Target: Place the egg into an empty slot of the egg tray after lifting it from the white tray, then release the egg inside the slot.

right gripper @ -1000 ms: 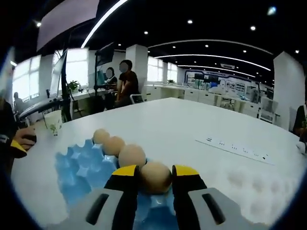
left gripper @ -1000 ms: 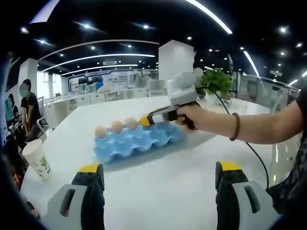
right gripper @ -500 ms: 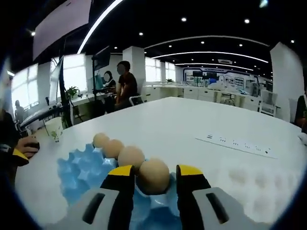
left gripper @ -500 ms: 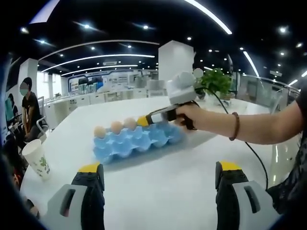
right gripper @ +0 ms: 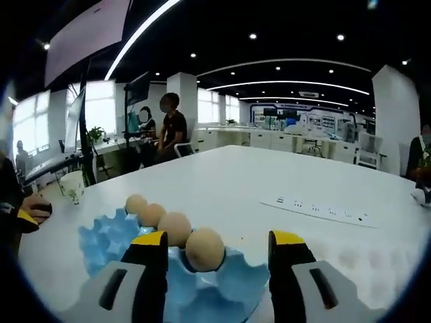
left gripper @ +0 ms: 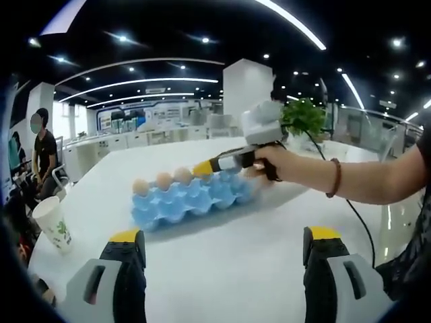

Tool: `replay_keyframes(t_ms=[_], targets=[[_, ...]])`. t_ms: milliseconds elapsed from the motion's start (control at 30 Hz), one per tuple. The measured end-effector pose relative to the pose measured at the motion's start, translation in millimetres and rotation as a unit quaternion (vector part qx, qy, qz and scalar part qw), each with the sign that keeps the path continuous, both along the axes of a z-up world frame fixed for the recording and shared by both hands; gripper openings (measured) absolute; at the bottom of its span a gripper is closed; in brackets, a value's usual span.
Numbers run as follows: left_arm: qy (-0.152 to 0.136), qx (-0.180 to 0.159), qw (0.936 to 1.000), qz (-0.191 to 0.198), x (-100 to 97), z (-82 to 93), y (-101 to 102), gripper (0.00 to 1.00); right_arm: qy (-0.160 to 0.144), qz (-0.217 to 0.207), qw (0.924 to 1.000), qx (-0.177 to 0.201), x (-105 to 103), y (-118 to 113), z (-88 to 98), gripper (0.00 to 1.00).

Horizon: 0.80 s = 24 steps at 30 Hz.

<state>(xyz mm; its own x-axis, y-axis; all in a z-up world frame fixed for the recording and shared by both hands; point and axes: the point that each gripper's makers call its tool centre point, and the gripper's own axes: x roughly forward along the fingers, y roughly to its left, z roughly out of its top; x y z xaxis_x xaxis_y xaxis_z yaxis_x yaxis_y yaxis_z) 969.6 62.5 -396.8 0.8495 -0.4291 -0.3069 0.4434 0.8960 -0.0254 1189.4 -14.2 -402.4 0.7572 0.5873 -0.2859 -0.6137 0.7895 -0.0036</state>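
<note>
In the right gripper view our right gripper [right gripper: 219, 243] stands with its jaws wide apart around the smooth tan egg [right gripper: 205, 249], touching neither side; it sits in an end slot of the light blue moulded egg tray [right gripper: 108, 239]. Three more eggs [right gripper: 152, 214] line up beyond. Our left gripper [left gripper: 221, 243] gapes too.

Bright, even indoor light from ceiling strips [left gripper: 296, 23] and spotlights. White worktop [right gripper: 229, 182] reflects soft glare; faint shadow beside egg tray [left gripper: 192, 198]. Strong fisheye bending at edges. Background slightly soft, daylit windows [right gripper: 101, 101] overexposed.
</note>
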Motion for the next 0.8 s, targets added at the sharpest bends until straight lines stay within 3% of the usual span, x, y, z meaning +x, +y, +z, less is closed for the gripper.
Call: replay_keyframes(t_ms=[367,700,800], targets=[[-0.005,-0.001,1.0000,-0.002,-1.6,4.0,-5,1.00,0.003,-0.019,0.9998,0.009,-3,-29,1.4,0.73],[-0.008,-0.003,0.9999,-0.006,0.4,6.8,-10,1.00,0.004,-0.055,0.9984,0.015,0,-69,-2.3,0.69],[-0.008,0.000,0.9999,-0.010,0.3,6.9,-13,1.00,-0.009,-0.053,0.9985,0.011,-1,-73,2.7,0.71]])
